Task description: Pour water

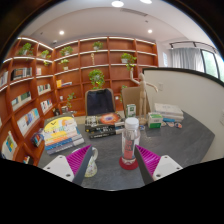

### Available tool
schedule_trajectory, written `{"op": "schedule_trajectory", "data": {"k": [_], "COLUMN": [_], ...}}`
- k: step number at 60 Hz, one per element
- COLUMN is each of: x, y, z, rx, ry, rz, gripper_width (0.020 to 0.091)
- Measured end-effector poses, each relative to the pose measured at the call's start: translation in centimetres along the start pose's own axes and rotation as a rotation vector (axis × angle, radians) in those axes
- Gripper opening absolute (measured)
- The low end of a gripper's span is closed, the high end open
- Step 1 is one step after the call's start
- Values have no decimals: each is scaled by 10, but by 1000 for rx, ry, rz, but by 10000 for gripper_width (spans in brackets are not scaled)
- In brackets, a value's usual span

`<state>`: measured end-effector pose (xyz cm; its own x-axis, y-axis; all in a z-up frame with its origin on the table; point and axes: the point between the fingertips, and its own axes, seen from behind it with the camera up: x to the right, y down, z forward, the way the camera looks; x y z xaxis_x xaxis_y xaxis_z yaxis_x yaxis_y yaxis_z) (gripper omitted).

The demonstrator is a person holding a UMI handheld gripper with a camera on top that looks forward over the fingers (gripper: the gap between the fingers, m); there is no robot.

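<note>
Claw [112,160] level, fingers spread around upright bottle [130,141].

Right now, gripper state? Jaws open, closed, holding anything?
Gripper: jaws open, holding nothing. The clear bottle stands on the grey table between them, nearer the right pad, with a gap to the left pad.

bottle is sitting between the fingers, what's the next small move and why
Probably close the fingers on the bottle. It stands upright on the grey table, in the gripper, between the two purple pads, with a gap visible at either side, so nothing grips it yet. Pouring water needs a firm hold first; lifting or tilting now would likely just knock it over.
</note>
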<state>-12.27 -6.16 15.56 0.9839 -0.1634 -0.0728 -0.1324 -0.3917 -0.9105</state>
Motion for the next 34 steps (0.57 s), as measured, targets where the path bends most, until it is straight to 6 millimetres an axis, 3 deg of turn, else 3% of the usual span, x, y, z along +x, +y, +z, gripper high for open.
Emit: {"op": "schedule_trajectory", "data": {"k": [5,21,34], "x": [-16,-43,-50], "y": [-16,-37,-51], "z": [-18,-57,-65], "rx": [16,34,70], "ry": [-43,-145,-167], "rz": [-35,-96,-91], "gripper_width": [894,890,888]}}
